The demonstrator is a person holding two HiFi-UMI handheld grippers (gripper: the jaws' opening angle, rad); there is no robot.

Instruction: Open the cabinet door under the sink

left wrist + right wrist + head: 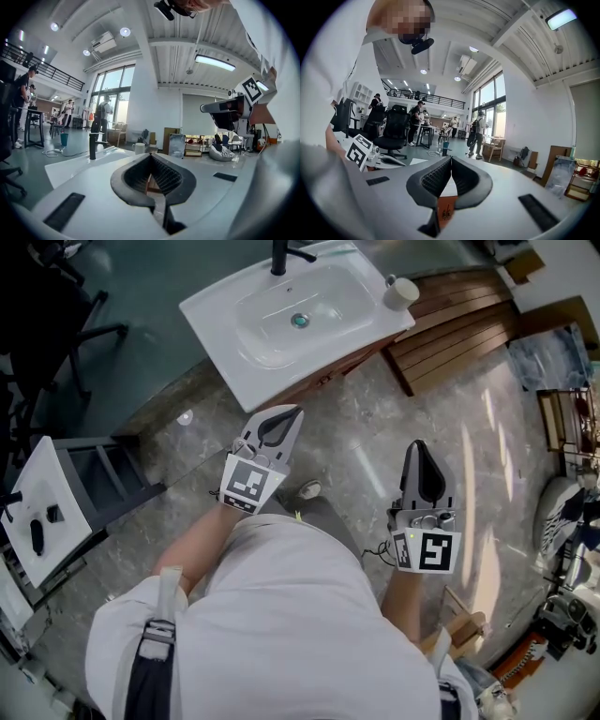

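A white sink (300,315) with a black faucet (279,257) stands ahead of me on a wooden cabinet (333,374). Only a thin brown strip of the cabinet front shows below the basin, and its door is hidden from above. My left gripper (292,411) is shut and empty, its tip just short of the sink's near edge. My right gripper (418,444) is also shut and empty, out over the floor to the right of the cabinet. In the left gripper view the closed left gripper (151,154) points level across the sink (70,171). In the right gripper view the right gripper (451,158) faces the open room.
A white mug (401,291) sits on the sink's right corner. A slatted wooden platform (469,324) lies right of the cabinet. A grey step frame (103,484) and an office chair (56,334) stand at the left. Clutter (567,427) lines the right edge. People stand far back.
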